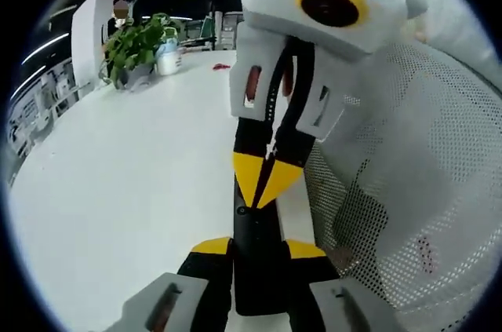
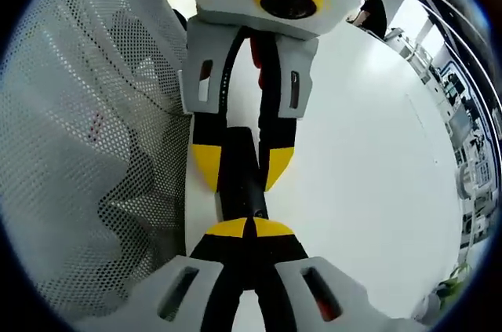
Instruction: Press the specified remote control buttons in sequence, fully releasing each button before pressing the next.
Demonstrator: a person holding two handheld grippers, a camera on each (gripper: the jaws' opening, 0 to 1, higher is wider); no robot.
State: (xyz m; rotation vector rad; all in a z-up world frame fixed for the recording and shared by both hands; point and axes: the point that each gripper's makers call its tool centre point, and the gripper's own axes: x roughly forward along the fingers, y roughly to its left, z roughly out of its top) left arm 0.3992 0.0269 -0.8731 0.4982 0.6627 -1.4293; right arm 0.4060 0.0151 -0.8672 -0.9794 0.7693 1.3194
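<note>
Currently gripping remote [image 1: 255, 273] across its width with left tool [image 1: 259, 249], yellow pads on both long sides, jaws narrow around the black body. Held just above white tabletop [image 1: 118, 191], near the edge beside white mesh chair back [image 1: 416, 191]. Running lengthwise straight from left tool toward right tool [image 1: 267, 179], so meeting head-on along the long axis. Right tool pinched fully closed, nothing between the tips, yellow point resting on the remote's upper face toward the far end from the left tool's grip; same layout seen from right gripper view. Can't read which button sits under the point, or whether pressed or only touched. Probably mid-press. Next up: lift straight off, then slide along the long axis to the next button. Right tool doing the pressing, left only steadying. Containers: potted plant [image 1: 137, 45] at far tabletop edge, white cup [image 1: 167, 59] just beside, contents not readable.
</note>
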